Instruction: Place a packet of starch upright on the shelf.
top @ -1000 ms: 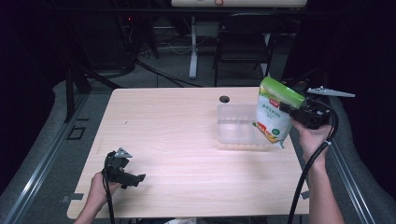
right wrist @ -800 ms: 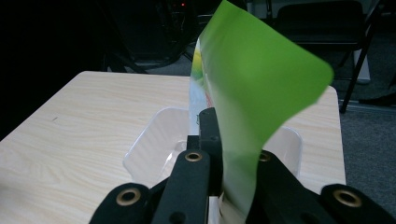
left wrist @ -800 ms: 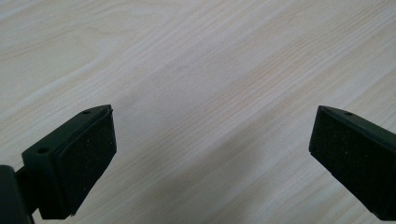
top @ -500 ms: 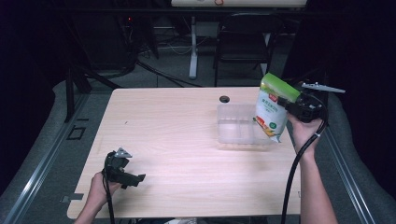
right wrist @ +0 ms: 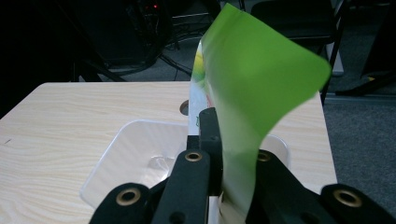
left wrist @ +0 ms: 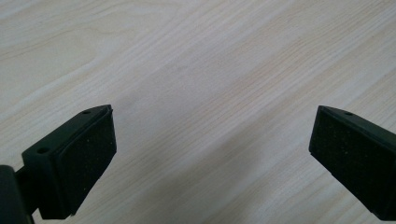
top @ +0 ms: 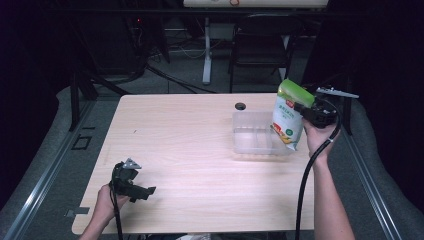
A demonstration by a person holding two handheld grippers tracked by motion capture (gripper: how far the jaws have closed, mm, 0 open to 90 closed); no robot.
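Note:
A green and white snack bag (top: 288, 114) hangs over the right end of a clear plastic box (top: 252, 137) on the wooden table (top: 190, 150). My right gripper (top: 302, 107) is shut on the bag's green top edge (right wrist: 252, 93), and its jaws pinch the flap from both sides. The clear box (right wrist: 140, 158) lies just below and beyond those jaws. At the table's front left, my left gripper (top: 146, 190) rests low over the wood and stands open. Between its two black pads (left wrist: 74, 158) there is bare wood.
A small dark hole (top: 240, 106) sits in the table just behind the box. A black chair (top: 260, 45) and a white table leg (top: 206, 55) stand beyond the far edge. Grey floor and metal rails flank the table.
My right gripper has carried the bag left and down, closer over the right end of the clear box. The left gripper has stayed where it was.

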